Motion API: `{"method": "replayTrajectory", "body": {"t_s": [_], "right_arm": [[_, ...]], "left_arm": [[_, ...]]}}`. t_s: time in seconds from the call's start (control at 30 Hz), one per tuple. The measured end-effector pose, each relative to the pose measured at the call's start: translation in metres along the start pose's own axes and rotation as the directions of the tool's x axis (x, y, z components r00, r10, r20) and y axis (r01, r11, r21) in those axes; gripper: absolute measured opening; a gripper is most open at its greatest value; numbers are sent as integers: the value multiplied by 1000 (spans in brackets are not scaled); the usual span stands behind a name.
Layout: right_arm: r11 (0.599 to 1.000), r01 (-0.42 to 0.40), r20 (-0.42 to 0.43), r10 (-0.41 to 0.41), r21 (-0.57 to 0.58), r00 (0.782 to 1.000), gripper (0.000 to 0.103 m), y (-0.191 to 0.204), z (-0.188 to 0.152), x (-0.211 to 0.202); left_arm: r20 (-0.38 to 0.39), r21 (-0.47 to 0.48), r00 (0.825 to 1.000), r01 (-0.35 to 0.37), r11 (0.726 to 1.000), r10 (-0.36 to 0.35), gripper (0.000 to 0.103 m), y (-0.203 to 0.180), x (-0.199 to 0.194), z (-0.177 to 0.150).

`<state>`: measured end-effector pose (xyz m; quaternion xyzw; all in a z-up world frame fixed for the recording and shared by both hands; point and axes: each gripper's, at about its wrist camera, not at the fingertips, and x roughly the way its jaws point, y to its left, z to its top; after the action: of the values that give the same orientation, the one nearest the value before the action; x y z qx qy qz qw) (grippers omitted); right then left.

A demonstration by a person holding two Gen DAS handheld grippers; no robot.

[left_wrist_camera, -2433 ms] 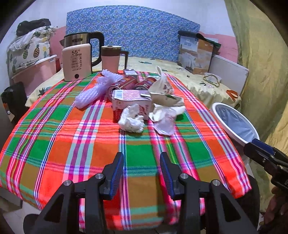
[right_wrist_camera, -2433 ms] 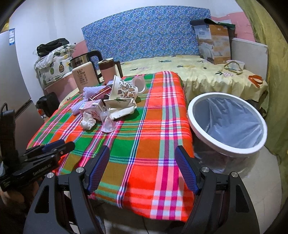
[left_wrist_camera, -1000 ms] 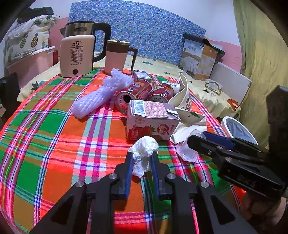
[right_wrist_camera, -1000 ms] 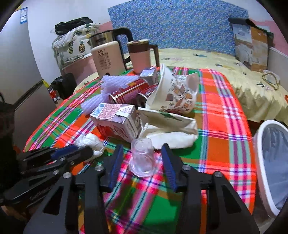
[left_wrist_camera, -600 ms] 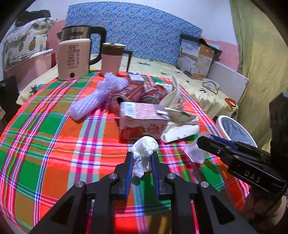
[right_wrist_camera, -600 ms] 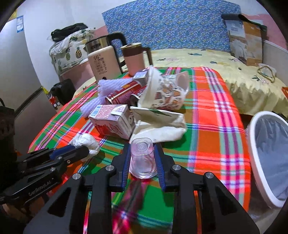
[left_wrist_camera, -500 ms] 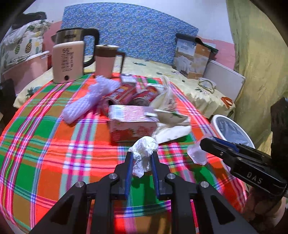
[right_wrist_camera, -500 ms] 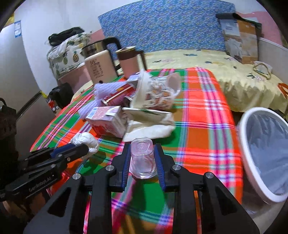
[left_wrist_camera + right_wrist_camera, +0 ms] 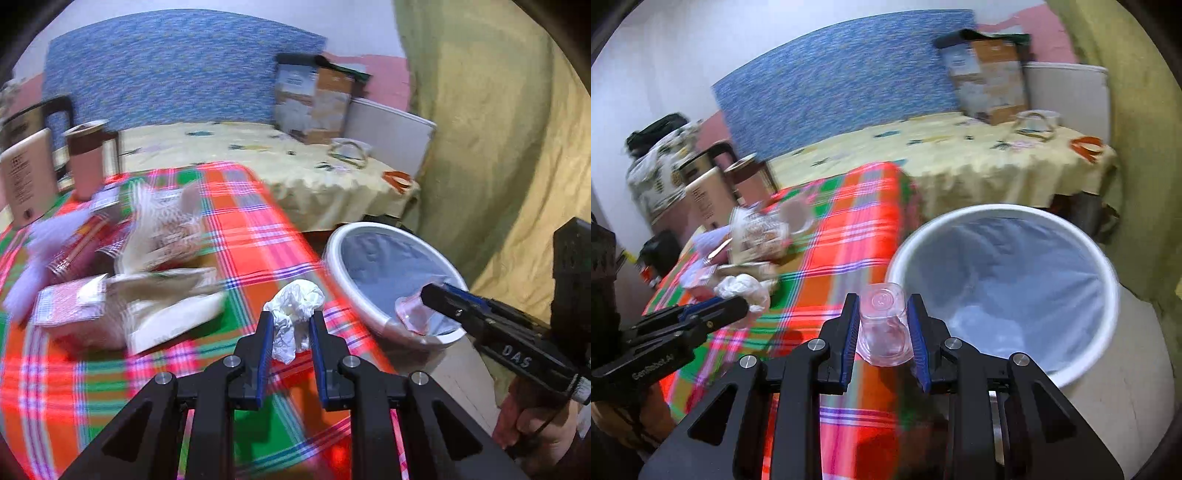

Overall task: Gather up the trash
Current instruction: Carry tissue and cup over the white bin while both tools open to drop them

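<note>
Crumpled white tissue squeezed between the two blue pads of the left gripper, top puffing out above the fingertips, bottom hanging down between them. Jaws narrow, pressing the tissue from both sides. Held up in the air over the edge of the checked tablecloth, near the bin.

Clear plastic cup upside down between the pads of the right gripper, bottom end pointing away from the camera. Jaws snug against both sides of the cup after just closing a little on it. In the left view, held out over the rim of the white bin. In the right view, just beside the near rim of the bin, with a grey bag inside.

Back on the cloth: a pile of other trash, blurry. A milk carton, a paper cup, a red can, white wrappers. Behind, a kettle and a pink mug.

A hand around the right gripper's handle at the lower right.
</note>
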<state>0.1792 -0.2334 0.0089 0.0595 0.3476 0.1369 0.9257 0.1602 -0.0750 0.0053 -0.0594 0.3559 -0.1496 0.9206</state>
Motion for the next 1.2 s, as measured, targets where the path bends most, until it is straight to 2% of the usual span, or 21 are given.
{"method": "replayTrajectory", "body": {"t_s": [0.2,0.5,0.77,1.2], "right_arm": [[996,72,4,-72,51,997,29,-33,-5,-3],[989,114,-14,-114,95,993,29,-58,-10,0],[986,126,-32,-123,111,992,31,-67,-12,1],[984,136,-16,-135,118,991,36,-66,-11,-4]], "left_arm": [[-21,63,997,75,995,-74,20,-40,32,16],[-74,99,990,128,987,-121,21,-71,72,21],[-101,95,983,165,982,-156,28,-74,85,19],[-72,51,986,152,987,-149,28,-58,67,19]]}}
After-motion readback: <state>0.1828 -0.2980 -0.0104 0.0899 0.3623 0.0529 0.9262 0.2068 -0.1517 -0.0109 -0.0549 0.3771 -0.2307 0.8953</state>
